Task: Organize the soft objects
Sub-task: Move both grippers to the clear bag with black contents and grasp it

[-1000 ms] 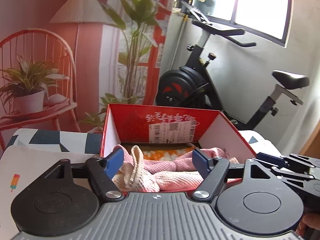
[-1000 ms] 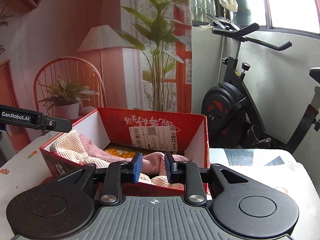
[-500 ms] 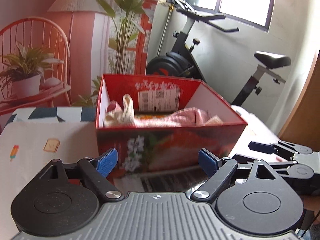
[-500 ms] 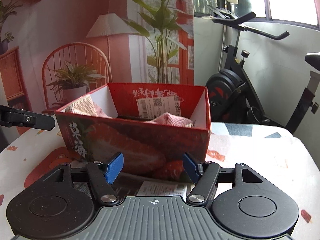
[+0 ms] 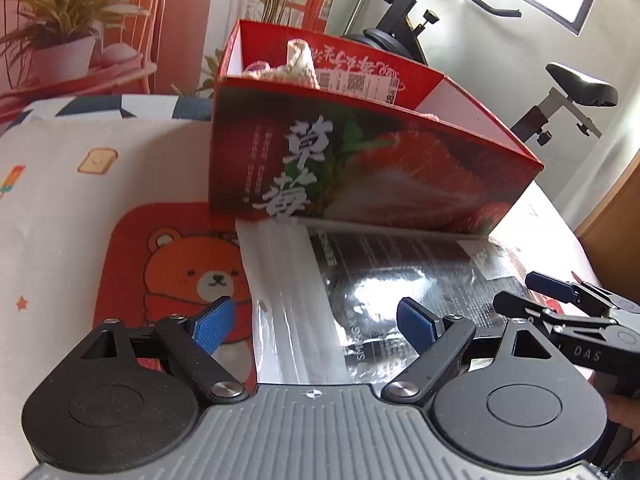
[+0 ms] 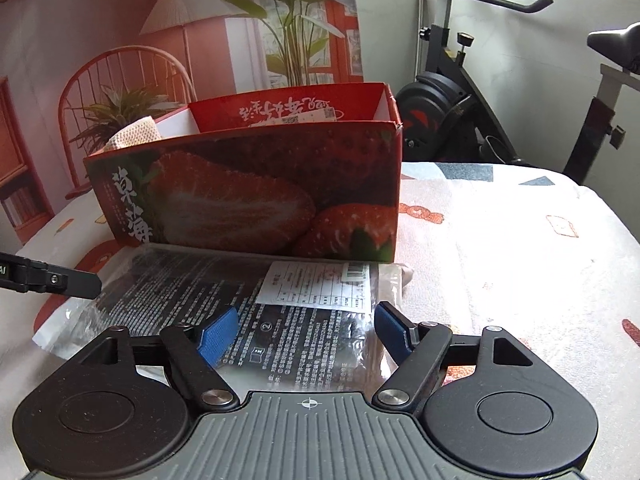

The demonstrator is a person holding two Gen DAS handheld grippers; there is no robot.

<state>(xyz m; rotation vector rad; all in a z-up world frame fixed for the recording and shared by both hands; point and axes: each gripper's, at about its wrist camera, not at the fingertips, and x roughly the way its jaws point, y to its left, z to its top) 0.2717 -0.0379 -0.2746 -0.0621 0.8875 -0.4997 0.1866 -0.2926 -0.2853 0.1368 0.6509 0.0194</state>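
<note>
A red strawberry box (image 5: 360, 168) (image 6: 256, 192) stands on the table, with pink and cream cloths (image 5: 300, 60) (image 6: 134, 134) poking above its rim. In front of it lies a flat clear plastic bag (image 5: 360, 292) (image 6: 280, 320) with dark print and a white label. My left gripper (image 5: 314, 322) hangs open over the bag's left part, nothing between its blue pads. My right gripper (image 6: 306, 334) hovers over the bag's right part; its jaws are opening and hold nothing. The right gripper also shows in the left wrist view (image 5: 560, 300).
The table carries a white patterned cloth (image 6: 500, 240) and a red bear mat (image 5: 172, 264) partly under the bag. Behind the table stand an exercise bike (image 6: 460, 108), a red chair with a potted plant (image 5: 60, 40) and a wall mural.
Both grippers pulled back out of the box and sank toward the table in front of it. The right gripper's jaws went from nearly shut to wide apart; the cloths stayed in the box.
</note>
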